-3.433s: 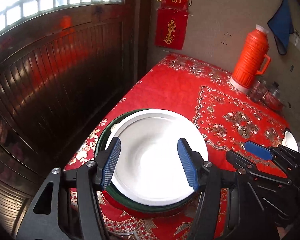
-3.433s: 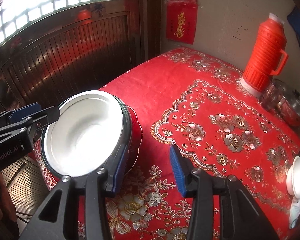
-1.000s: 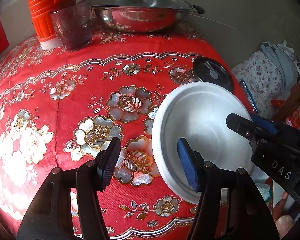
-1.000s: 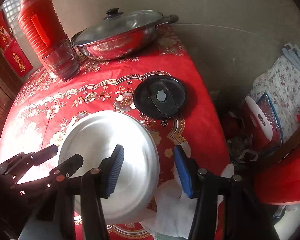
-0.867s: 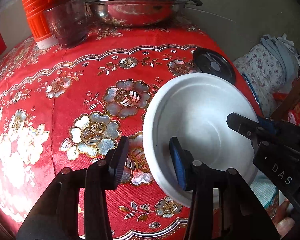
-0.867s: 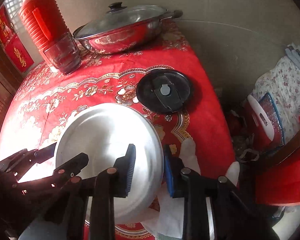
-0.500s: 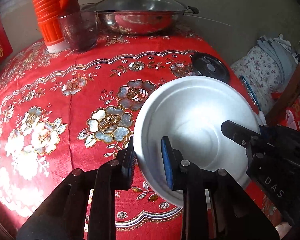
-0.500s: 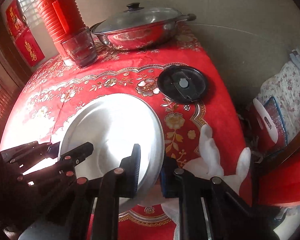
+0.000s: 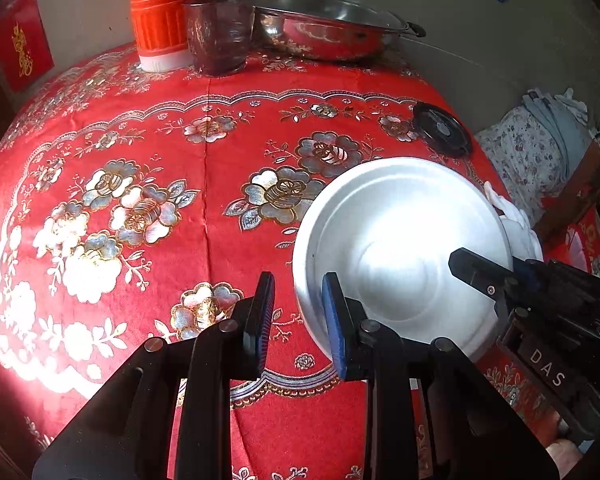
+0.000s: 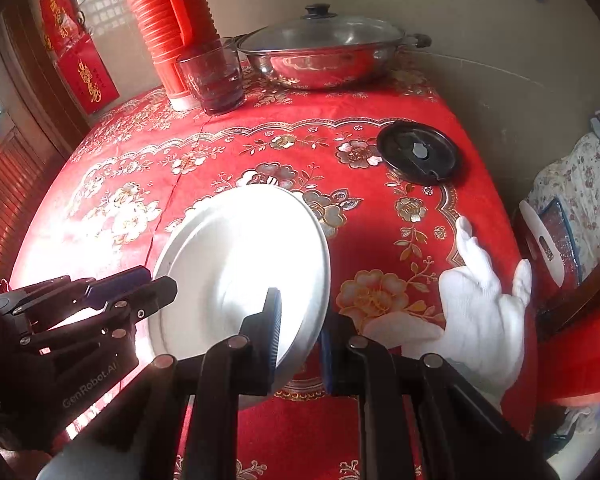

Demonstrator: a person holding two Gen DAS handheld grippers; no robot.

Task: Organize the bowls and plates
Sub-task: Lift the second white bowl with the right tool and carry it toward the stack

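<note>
A white plate (image 9: pixel 404 248) is held above the red flowered tablecloth (image 9: pixel 160 160) near the table's front right corner. My left gripper (image 9: pixel 296 312) is shut on its left rim. My right gripper (image 10: pixel 300 332) is shut on the opposite rim of the same plate (image 10: pixel 240 264), which tilts slightly. Each gripper shows in the other's view: the right one (image 9: pixel 496 280) at the plate's right edge, the left one (image 10: pixel 140 284) at its left edge.
An orange thermos (image 9: pixel 160 8), a glass cup (image 9: pixel 218 38) and a lidded steel pan (image 9: pixel 324 28) stand at the table's back. A black round lid (image 10: pixel 418 152) lies near the right edge. White gloves (image 10: pixel 476 280) lie at the front right corner.
Both grippers closed from open onto the plate's rims. The plate has risen off the table and moved left, away from the right edge.
</note>
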